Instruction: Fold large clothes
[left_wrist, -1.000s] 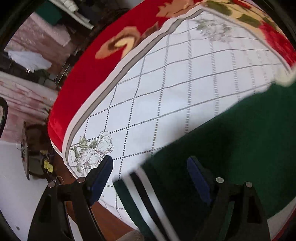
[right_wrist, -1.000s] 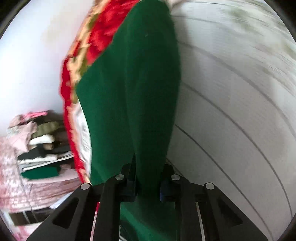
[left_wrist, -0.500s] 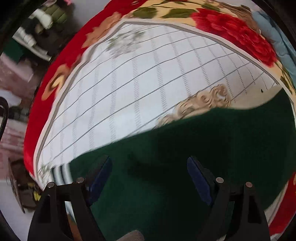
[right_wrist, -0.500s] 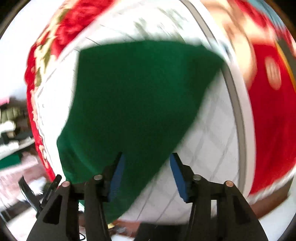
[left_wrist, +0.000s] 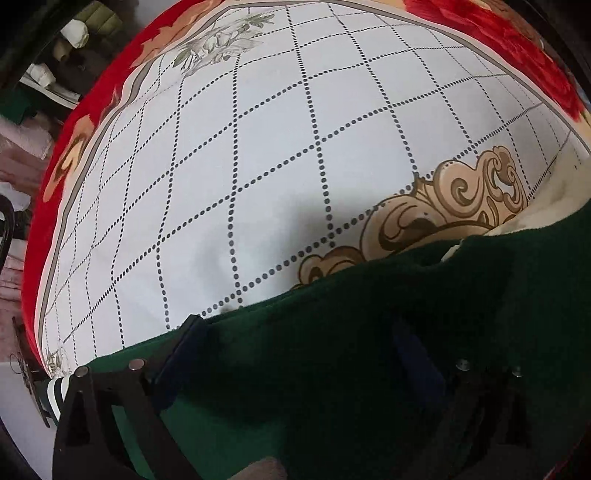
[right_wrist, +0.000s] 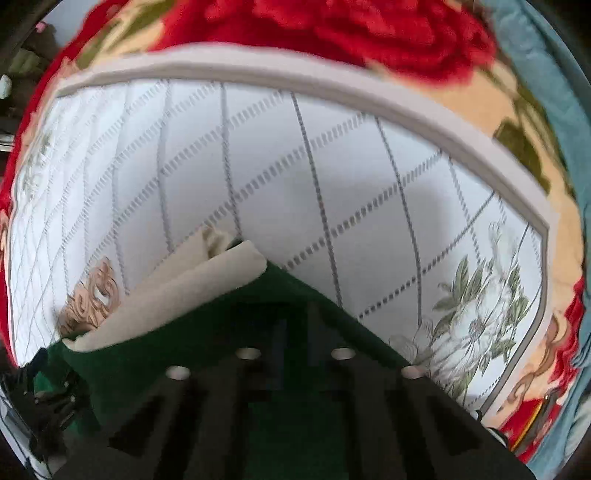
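the green garment (left_wrist: 369, 350) lies spread on the bed (left_wrist: 277, 166), so its edges are easy to reach for a fold. the left claw (left_wrist: 295, 354) has just been opening and hangs wide apart over the cloth, gripping nothing. the right claw (right_wrist: 295, 332) has just been closing and is together near the cream-lined edge (right_wrist: 192, 291), likely to lift it, though whether cloth is pinched i cannot tell.

My two wrist views look steeply down, close over the bed. Both share the green garment (left_wrist: 369, 350) and quilted sheet (left_wrist: 258, 166).
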